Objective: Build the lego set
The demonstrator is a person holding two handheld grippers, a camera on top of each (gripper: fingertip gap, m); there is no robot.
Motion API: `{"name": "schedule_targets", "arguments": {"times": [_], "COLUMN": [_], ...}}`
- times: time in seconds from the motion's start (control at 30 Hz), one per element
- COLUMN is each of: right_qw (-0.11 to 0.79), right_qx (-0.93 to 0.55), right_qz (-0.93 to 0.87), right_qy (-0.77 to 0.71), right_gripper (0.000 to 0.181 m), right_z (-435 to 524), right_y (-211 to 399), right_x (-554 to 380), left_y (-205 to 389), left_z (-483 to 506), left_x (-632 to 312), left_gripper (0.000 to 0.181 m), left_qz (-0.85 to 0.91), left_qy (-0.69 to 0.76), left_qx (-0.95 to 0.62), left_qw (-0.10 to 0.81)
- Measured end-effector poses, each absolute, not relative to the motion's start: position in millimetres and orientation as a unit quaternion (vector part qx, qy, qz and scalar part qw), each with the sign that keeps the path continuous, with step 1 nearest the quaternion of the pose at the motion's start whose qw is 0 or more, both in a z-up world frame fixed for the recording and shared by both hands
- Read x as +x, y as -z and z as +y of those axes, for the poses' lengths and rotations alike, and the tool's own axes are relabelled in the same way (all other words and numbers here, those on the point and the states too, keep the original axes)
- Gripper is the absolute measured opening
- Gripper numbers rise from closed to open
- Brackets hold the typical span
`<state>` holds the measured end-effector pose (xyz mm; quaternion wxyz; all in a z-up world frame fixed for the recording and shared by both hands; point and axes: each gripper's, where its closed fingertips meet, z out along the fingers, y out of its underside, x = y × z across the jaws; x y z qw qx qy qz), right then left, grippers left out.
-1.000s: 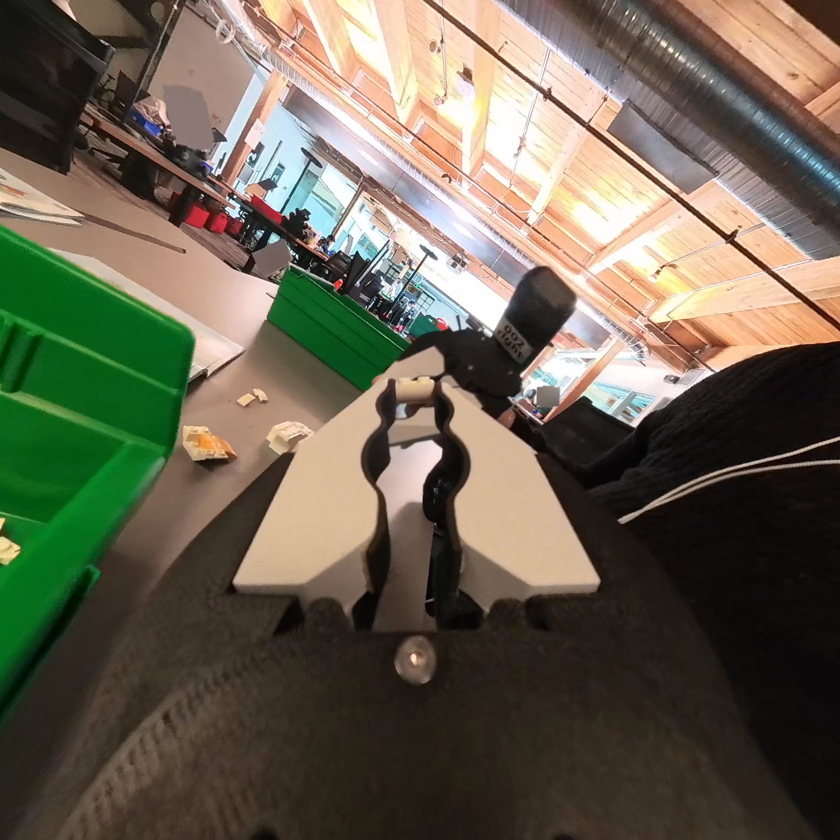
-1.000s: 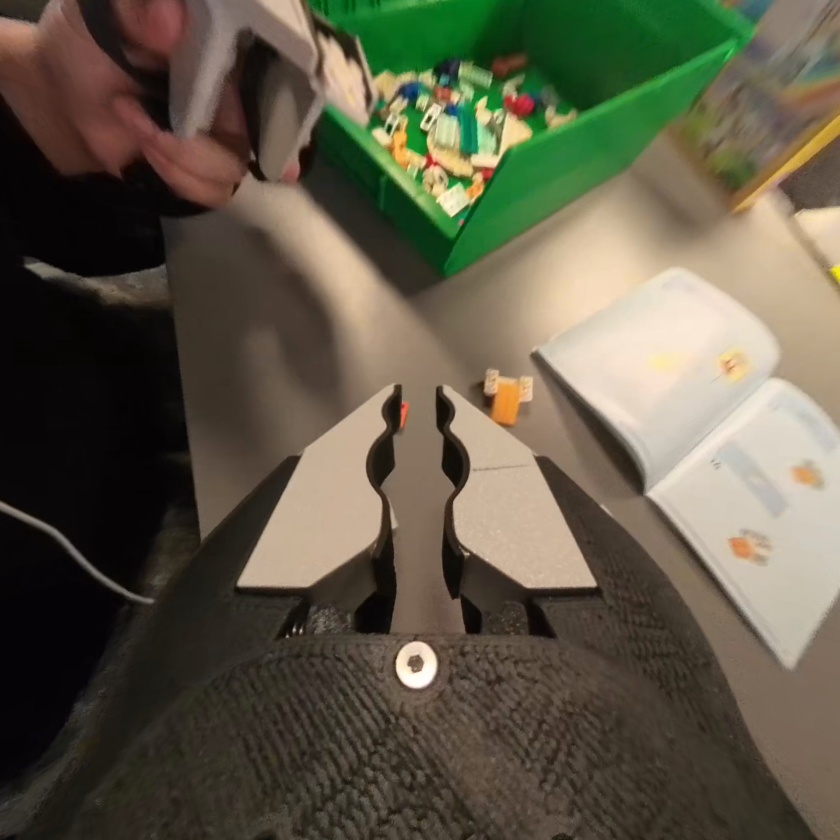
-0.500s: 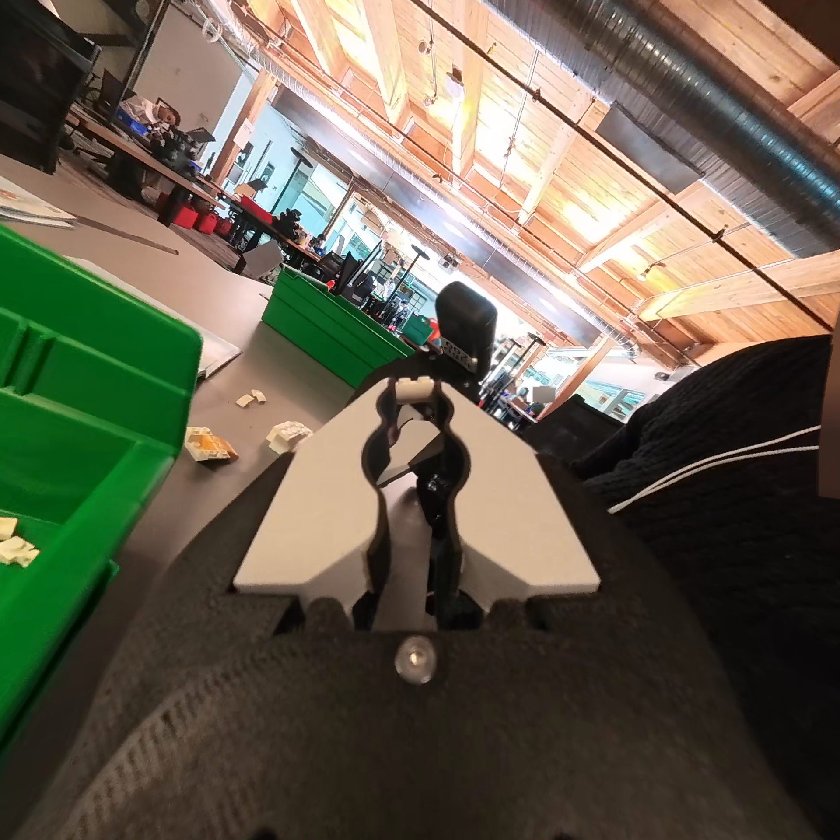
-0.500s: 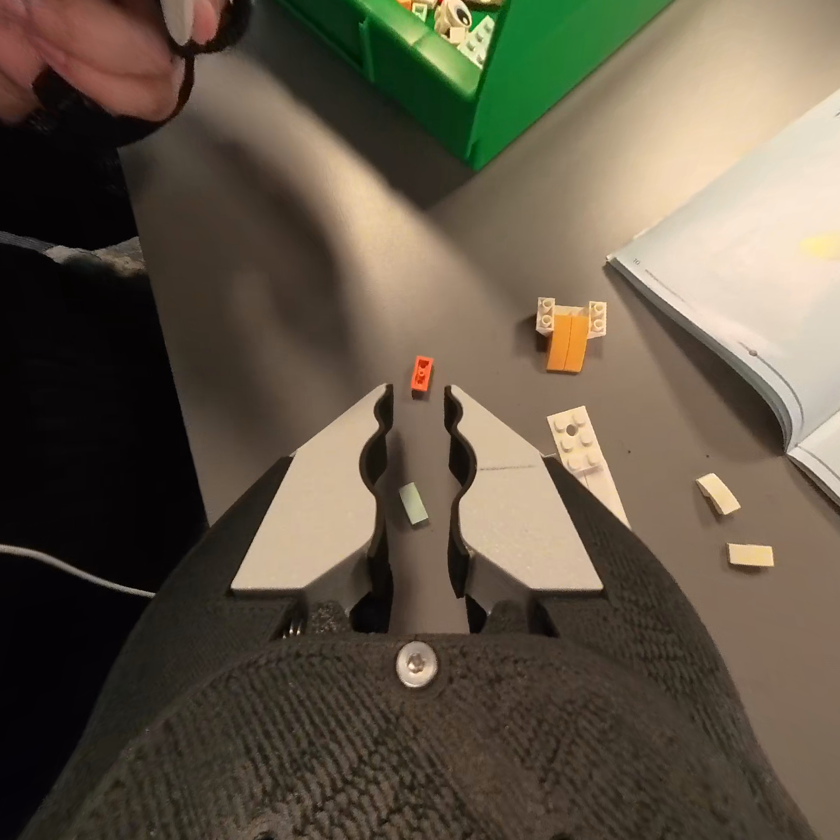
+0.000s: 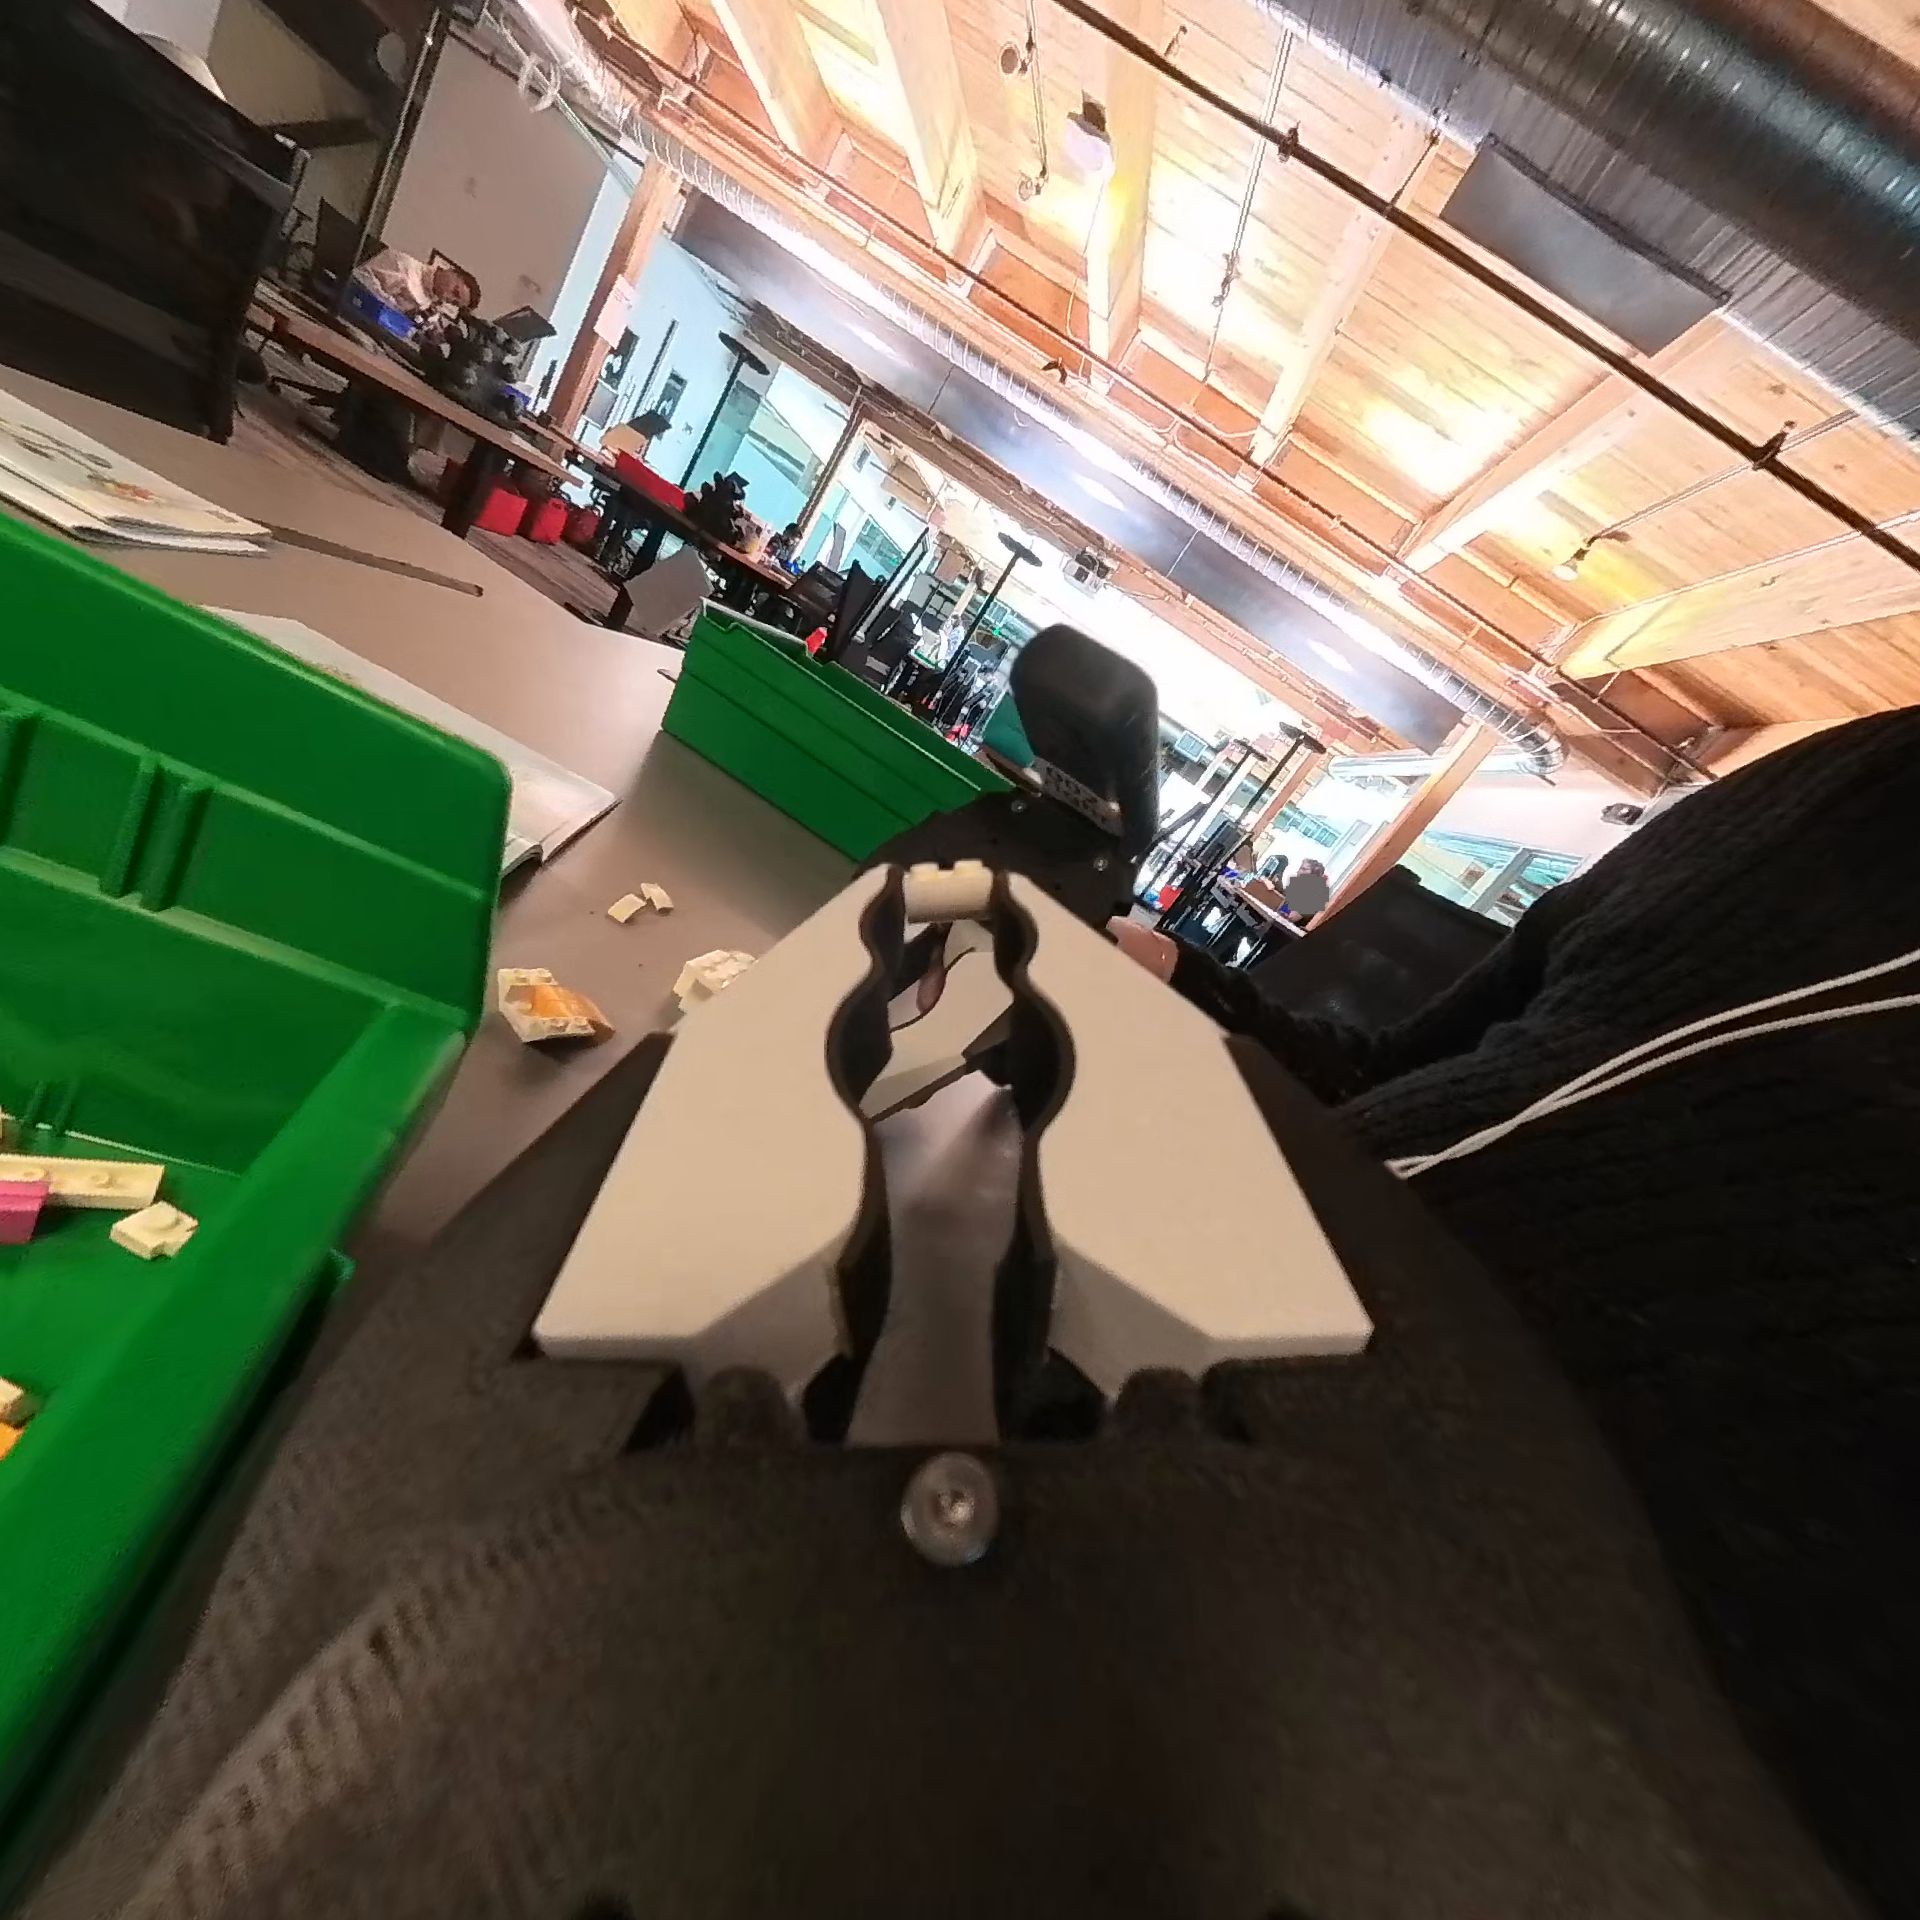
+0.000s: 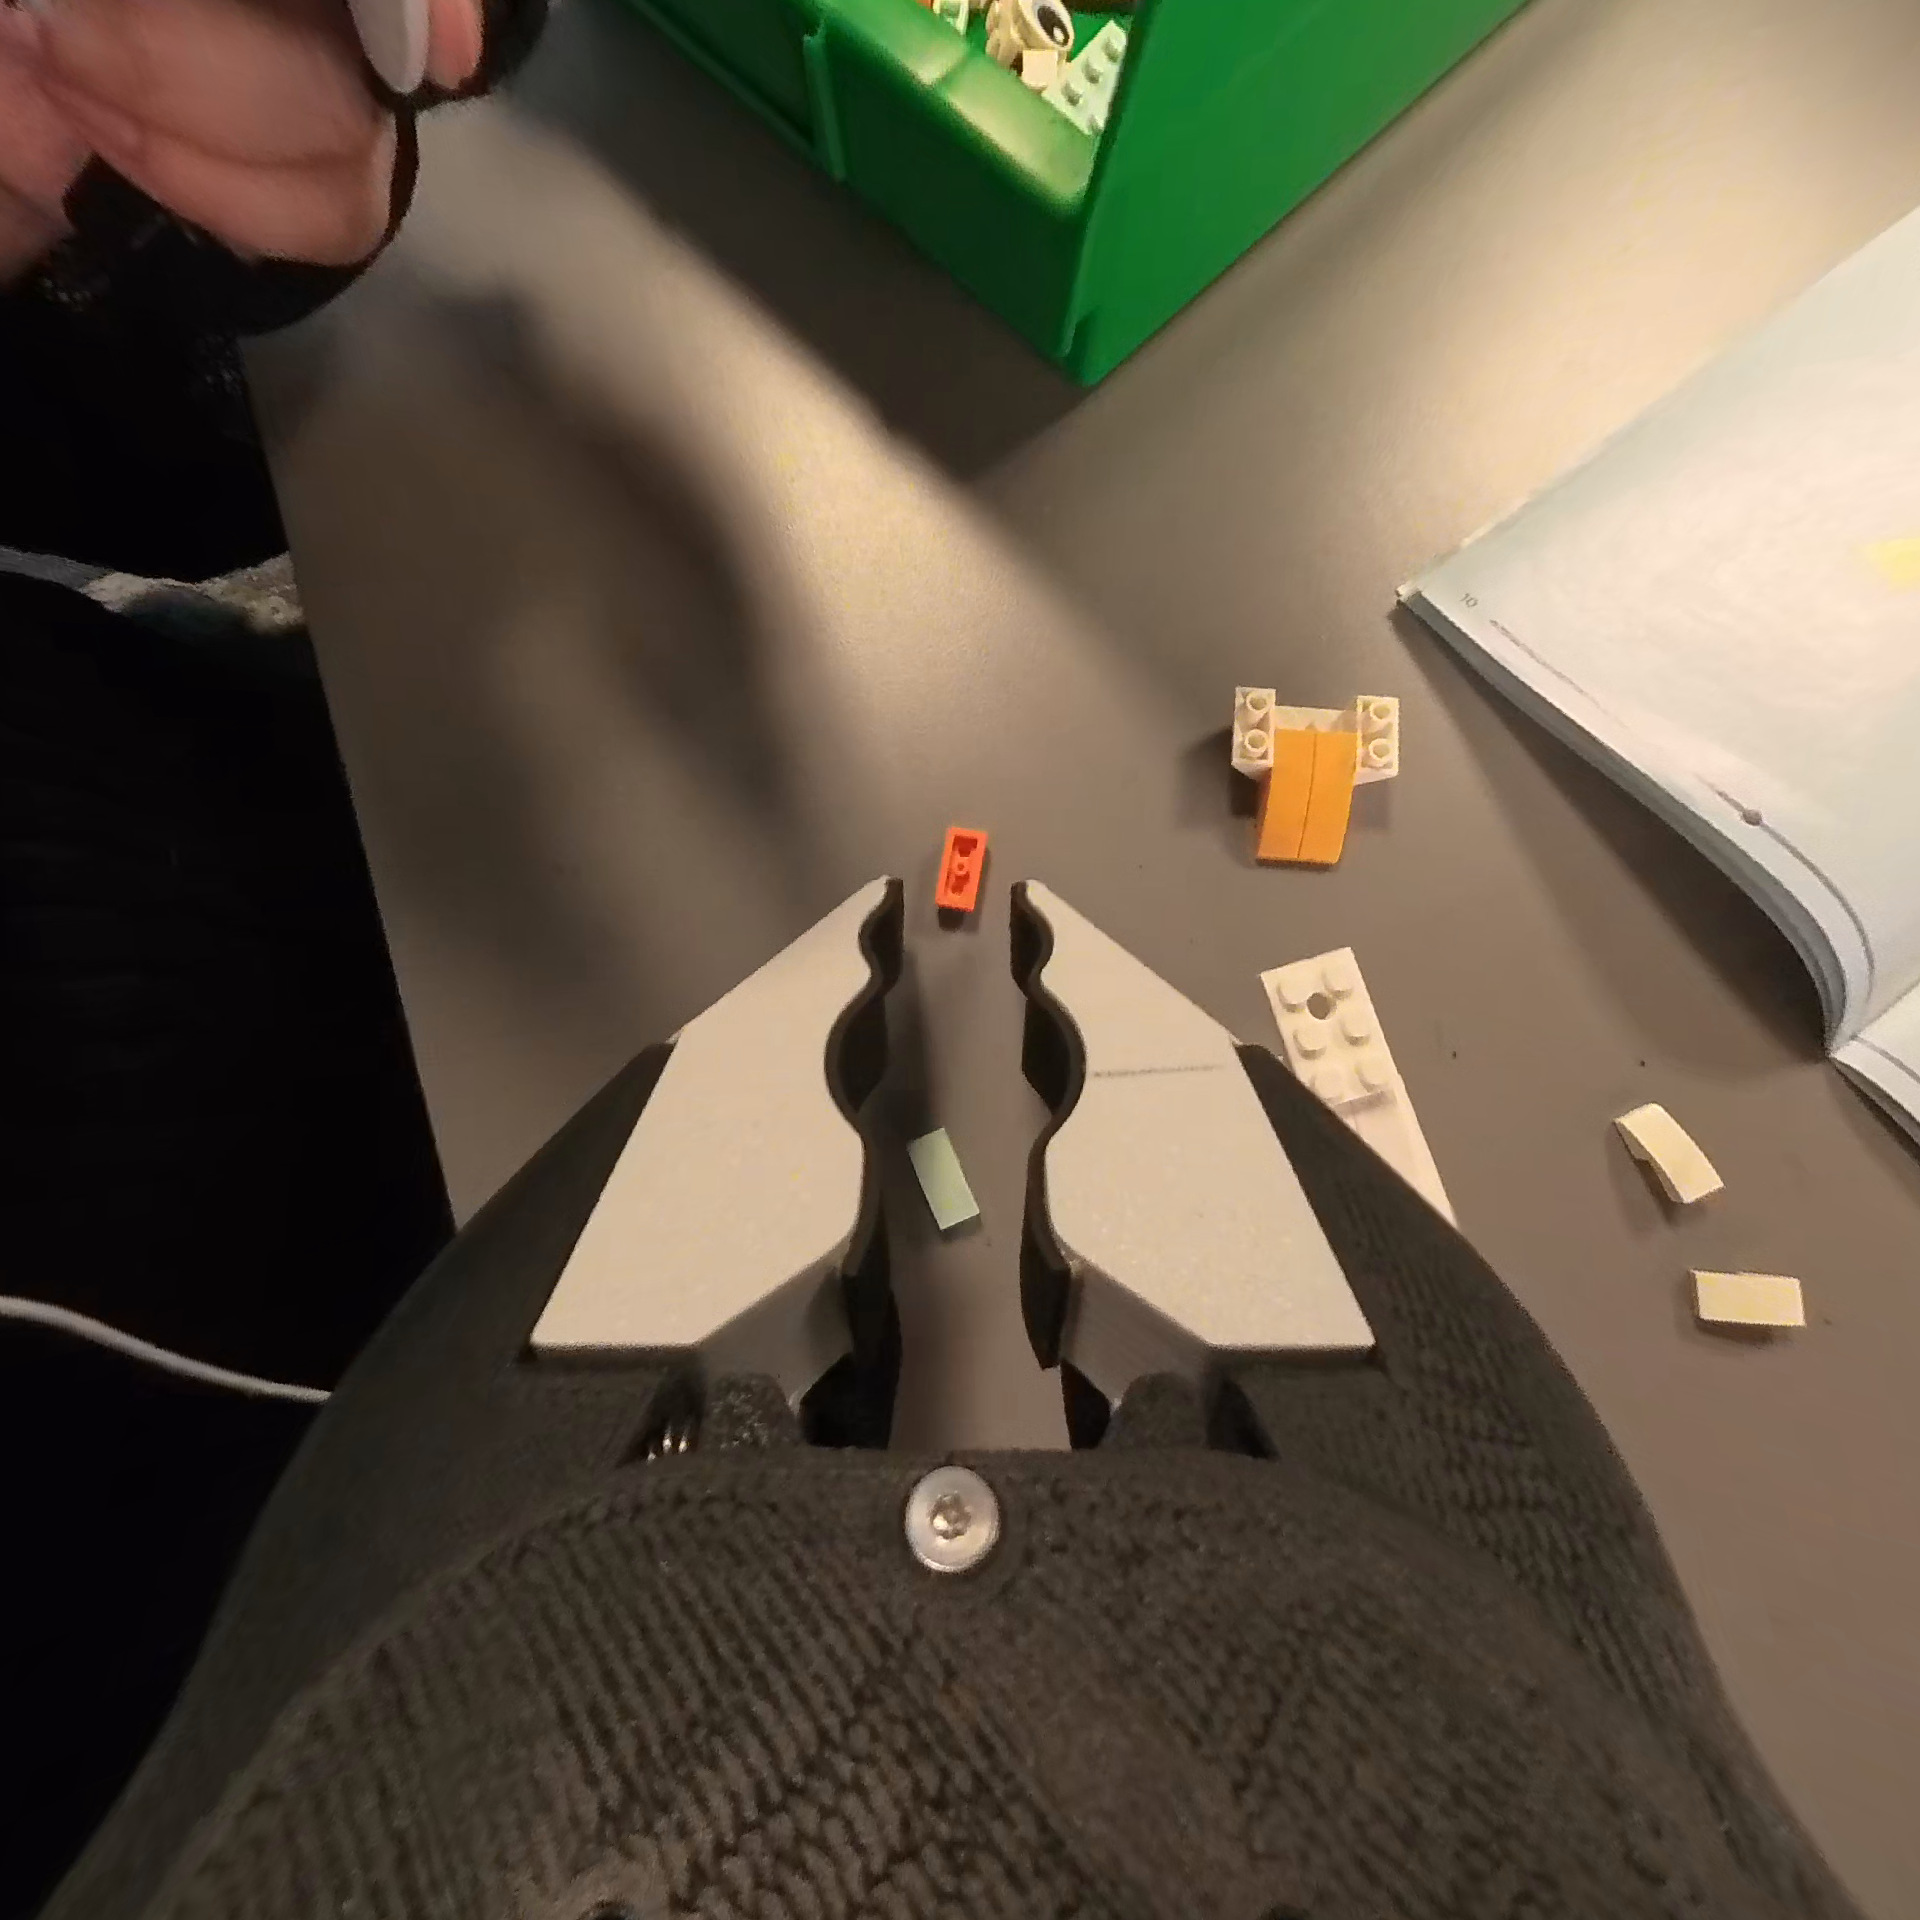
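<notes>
My left gripper point(image 5: 945, 896) is shut on a small cream brick point(image 5: 943, 891) at its fingertips, held above the grey table and tilted up. My right gripper point(image 6: 954, 891) is open and empty, pointing down at the table, with a small red-orange brick point(image 6: 962, 868) lying just ahead of its tips. A pale green tile point(image 6: 942, 1180) lies on the table between its fingers. A white and orange sub-assembly point(image 6: 1311, 765) sits to the right; it also shows in the left wrist view point(image 5: 549, 1005). A white plate point(image 6: 1340, 1039) lies beside the right finger.
A green bin point(image 6: 1101, 156) of loose bricks stands at the far side, and also shows in the left wrist view point(image 5: 260, 831). An open instruction booklet point(image 6: 1714, 623) lies at right. Two cream curved tiles point(image 6: 1668, 1153) lie near it. A hand point(image 6: 208, 125) is at upper left. The left gripper is farther from the white plate point(image 6: 1340, 1039), some 15 centimeters, than the right, some 6 centimeters. Look for it in the left wrist view point(image 5: 717, 965) too.
My right gripper has swung down toward the table, so the red-orange brick now lies just off its tips. My left gripper has kept its hold on the cream brick and shifted slightly.
</notes>
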<state>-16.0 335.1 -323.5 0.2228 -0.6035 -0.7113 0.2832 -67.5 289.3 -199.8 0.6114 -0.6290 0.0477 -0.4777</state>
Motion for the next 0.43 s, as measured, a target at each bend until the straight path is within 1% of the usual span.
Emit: {"name": "schedule_targets", "arguments": {"times": [0.13, 0.27, 0.33, 0.43], "right_qw": [0.238, 0.263, 0.271, 0.277], "right_qx": [-0.596, -0.587, -0.583, -0.579], "right_qz": [-0.714, -0.714, -0.713, -0.713], "right_qy": [-0.28, -0.278, -0.28, -0.281], "right_gripper": [0.018, 0.017, 0.017, 0.017], "right_z": [336.9, 338.6, 338.2, 336.9], "right_y": [318.5, 311.9, 309.4, 308.4], "right_x": [-16.5, -18.7, -20.6, -22.9], "left_y": [186.9, 156.3, 138.4, 119.6], "left_z": [287.0, 283.6, 278.1, 272.5], "left_x": [-72.0, -80.5, -81.1, -91.8], "left_gripper": [0.015, 0.016, 0.016, 0.016], "left_qz": [0.02, -0.049, -0.069, -0.117], "left_qy": [0.5, 0.528, 0.571, 0.658], "left_qx": [-0.606, -0.563, -0.522, -0.444], "left_qw": [0.618, 0.634, 0.63, 0.597]}}
